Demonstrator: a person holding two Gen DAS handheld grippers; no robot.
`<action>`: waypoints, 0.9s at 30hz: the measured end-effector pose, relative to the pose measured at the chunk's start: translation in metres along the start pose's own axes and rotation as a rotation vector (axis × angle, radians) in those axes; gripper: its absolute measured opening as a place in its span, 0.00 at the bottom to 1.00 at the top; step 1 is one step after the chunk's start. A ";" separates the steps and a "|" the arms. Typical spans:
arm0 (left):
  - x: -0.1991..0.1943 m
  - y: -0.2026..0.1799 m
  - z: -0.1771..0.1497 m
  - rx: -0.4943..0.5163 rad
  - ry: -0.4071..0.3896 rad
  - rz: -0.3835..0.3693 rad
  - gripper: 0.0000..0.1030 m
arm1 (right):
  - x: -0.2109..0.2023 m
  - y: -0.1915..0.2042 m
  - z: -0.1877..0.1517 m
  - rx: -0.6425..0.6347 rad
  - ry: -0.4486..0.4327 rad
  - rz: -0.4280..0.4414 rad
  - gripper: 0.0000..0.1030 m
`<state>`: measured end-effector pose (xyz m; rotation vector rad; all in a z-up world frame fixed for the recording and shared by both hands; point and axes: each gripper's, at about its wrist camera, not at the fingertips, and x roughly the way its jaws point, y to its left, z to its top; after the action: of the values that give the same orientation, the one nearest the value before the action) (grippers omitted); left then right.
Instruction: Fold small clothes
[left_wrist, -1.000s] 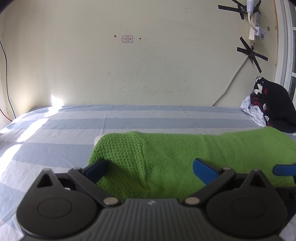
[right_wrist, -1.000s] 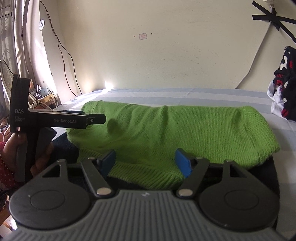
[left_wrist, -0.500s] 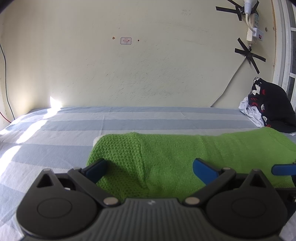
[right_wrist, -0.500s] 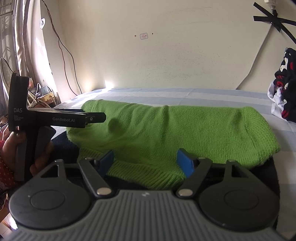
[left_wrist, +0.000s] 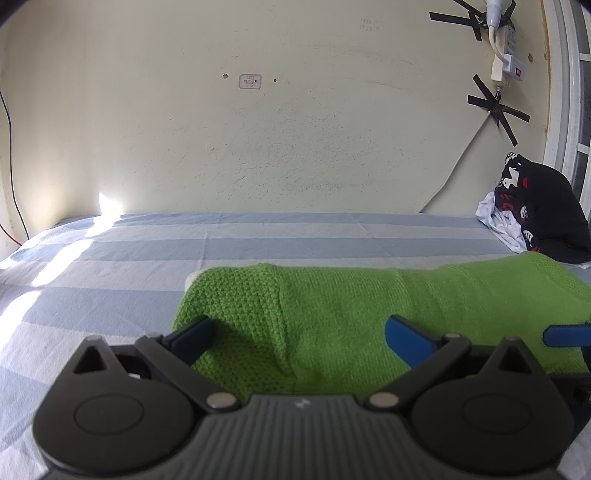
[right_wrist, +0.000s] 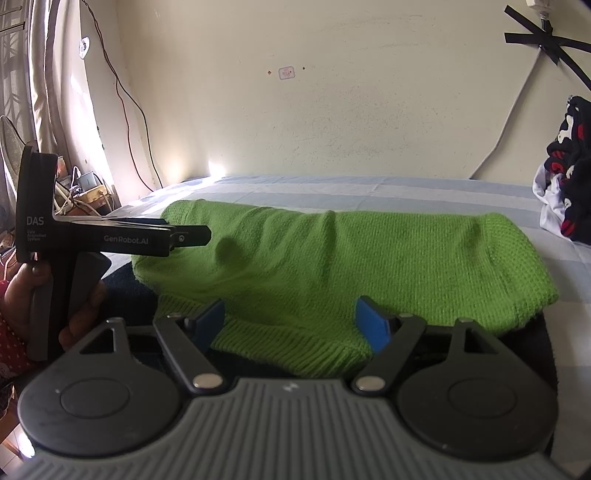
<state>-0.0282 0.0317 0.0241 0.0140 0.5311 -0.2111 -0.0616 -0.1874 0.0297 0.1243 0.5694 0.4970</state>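
**Right tongs spread over the green knit; nothing gripped yet**

A green knitted garment (right_wrist: 369, 258) lies across the striped blue-and-white bed (left_wrist: 110, 266), folded into a long band with its ribbed hem (right_wrist: 295, 347) nearest the right-hand camera. Both tools hover at its near edge.

The one change worth noting is in the right tongs (right_wrist: 293, 321): their jaws have just been opening, and the blue pads now stand wider apart than a second ago. The hem lies between and below them, but neither pad presses on it, so the right tongs hold nothing. In the left wrist view one blue pad of the right tongs shows at the far right edge, over the same knit.

The left tongs (left_wrist: 299, 336) look unchanged against the earlier pictures: jaws wide, the left end of the garment between the pads, no grip that can be seen. From the right camera the left tool, held in a hand (right_wrist: 26, 295), points in over that left end.

My reading is that the last fold has been let go, or that a fresh grasp on the hem is being readied. A further fold probably remains, since the band is long. The knit is soft and stretchy, so a shallow pinch may catch only the top layer.

A pile of dark printed clothes (left_wrist: 539, 210) sits well apart at the far right of the bed.
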 end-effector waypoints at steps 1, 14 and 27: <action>0.000 0.000 0.000 0.000 0.000 0.000 1.00 | 0.000 0.000 0.000 0.000 -0.001 0.000 0.79; 0.000 -0.001 0.000 -0.001 0.001 0.000 1.00 | 0.000 0.001 0.000 0.004 -0.004 -0.004 0.80; 0.001 -0.001 0.000 0.002 0.001 0.002 1.00 | -0.002 -0.002 0.001 0.023 -0.016 0.006 0.81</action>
<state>-0.0278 0.0305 0.0235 0.0166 0.5317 -0.2100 -0.0617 -0.1903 0.0306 0.1515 0.5597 0.4950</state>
